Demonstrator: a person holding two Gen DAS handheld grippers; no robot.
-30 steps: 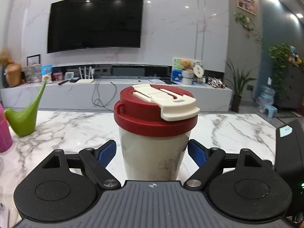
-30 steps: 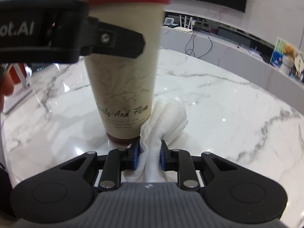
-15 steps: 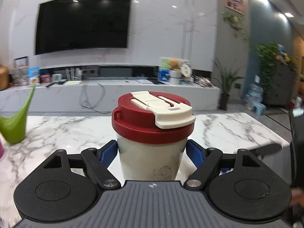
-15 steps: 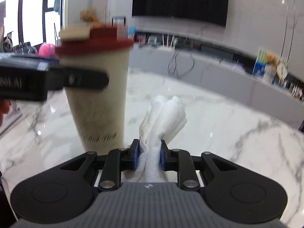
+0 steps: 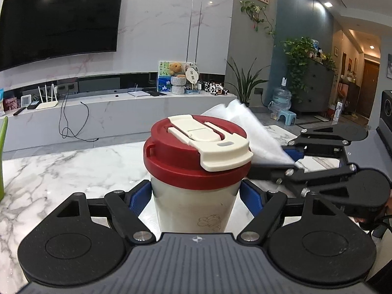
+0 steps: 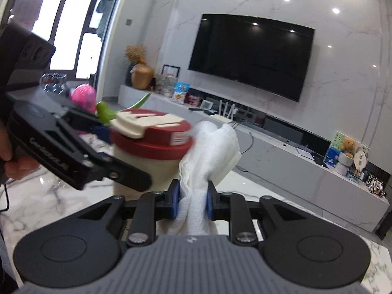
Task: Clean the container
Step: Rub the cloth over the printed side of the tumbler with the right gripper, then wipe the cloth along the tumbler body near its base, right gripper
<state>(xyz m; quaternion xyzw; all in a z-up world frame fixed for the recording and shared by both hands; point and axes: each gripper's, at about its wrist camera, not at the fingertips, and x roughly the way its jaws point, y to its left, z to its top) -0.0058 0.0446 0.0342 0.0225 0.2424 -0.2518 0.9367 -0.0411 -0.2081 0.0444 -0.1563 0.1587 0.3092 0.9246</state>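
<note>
Both pairs of fingers grip: left gripper [image 5: 196, 197] clamps the cup [image 5: 194, 196] above the table [image 5: 61, 171], right gripper [image 6: 192, 199] pinches a cloth [image 6: 210, 147] beside its lid [image 5: 196, 154], so wiping likely comes next, needing steady pressure.

The room is brightly lit by recessed ceiling spots at twelve and one o'clock, which glint as small dots on the black wall-mounted television screen [image 6: 250, 54] and the glossy white marble tabletop [image 5: 61, 171]. Daylight blows out the tall windows [image 6: 66, 29] at ten o'clock. The red-lidded cream cup [image 6: 152, 144] smears with motion blur in the right wrist view. Straight wall lines bow toward the edges.
</note>
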